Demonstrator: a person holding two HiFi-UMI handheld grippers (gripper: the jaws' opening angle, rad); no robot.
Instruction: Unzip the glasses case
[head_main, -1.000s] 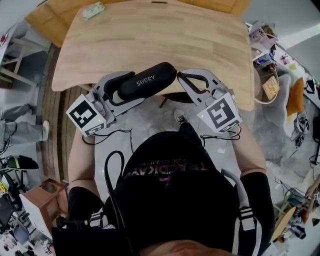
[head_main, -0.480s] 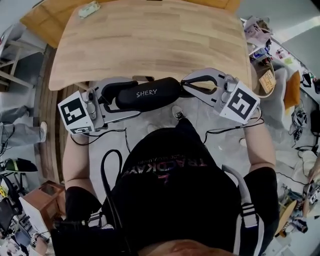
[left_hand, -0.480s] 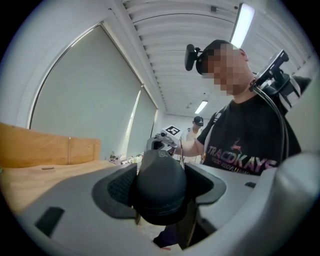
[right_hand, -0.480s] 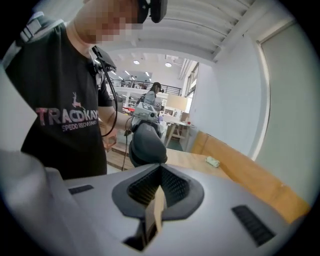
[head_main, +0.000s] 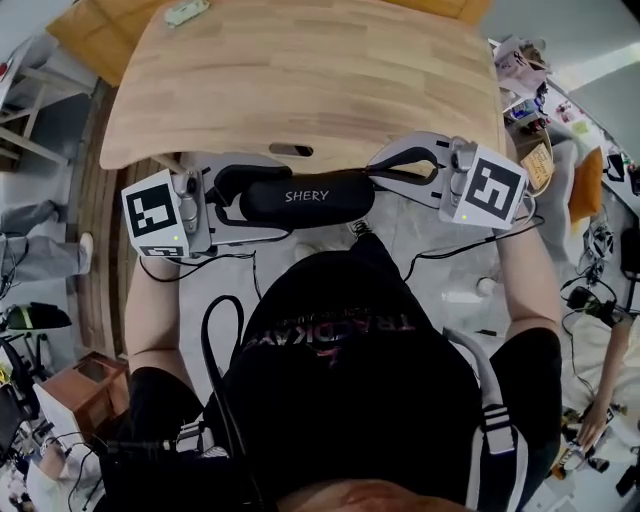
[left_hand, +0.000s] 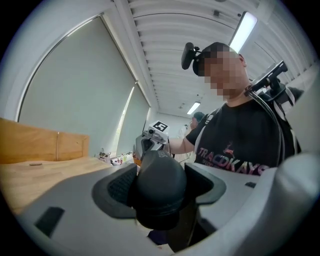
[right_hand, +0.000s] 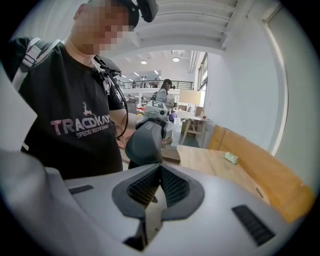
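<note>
There it goes: the glasses case (head_main: 310, 197) has swung round. A second ago its right end rode high over the tabletop (head_main: 300, 80); now it lies level across the person's front, just off the near edge. The left gripper (head_main: 235, 197) has slid out leftward with it, and the right gripper (head_main: 374, 180) has turned from a slant to nearly level, drifting out to the right.
</note>
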